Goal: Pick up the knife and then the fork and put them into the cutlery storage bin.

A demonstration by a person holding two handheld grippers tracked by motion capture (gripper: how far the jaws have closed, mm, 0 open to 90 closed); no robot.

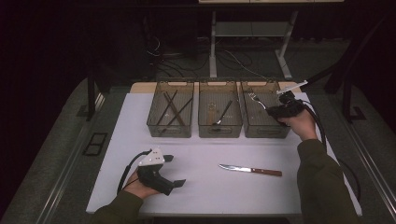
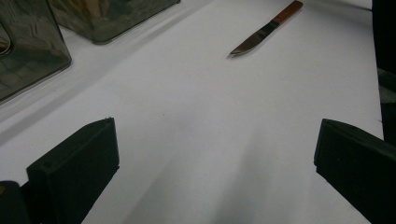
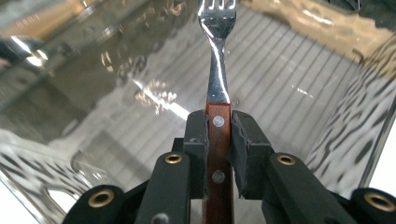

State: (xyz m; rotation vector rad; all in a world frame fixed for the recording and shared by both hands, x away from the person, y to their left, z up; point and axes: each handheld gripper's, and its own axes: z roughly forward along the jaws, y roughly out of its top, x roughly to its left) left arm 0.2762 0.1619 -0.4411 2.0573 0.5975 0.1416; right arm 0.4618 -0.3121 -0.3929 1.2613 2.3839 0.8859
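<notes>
Clamping fork (image 3: pixel 218 70) by wooden handle in right gripper (image 3: pixel 218 126), tines forward over right bin (image 1: pixel 247 122) for sorting. Resting left gripper (image 1: pixel 175 171) on table (image 1: pixel 205 196), jaws apart, facing knife (image 1: pixel 251 170).

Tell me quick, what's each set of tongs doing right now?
Left tongs: open, holding nothing, resting low over the white table.
Right tongs: shut on the wooden-handled fork, over the right-hand bin.
</notes>
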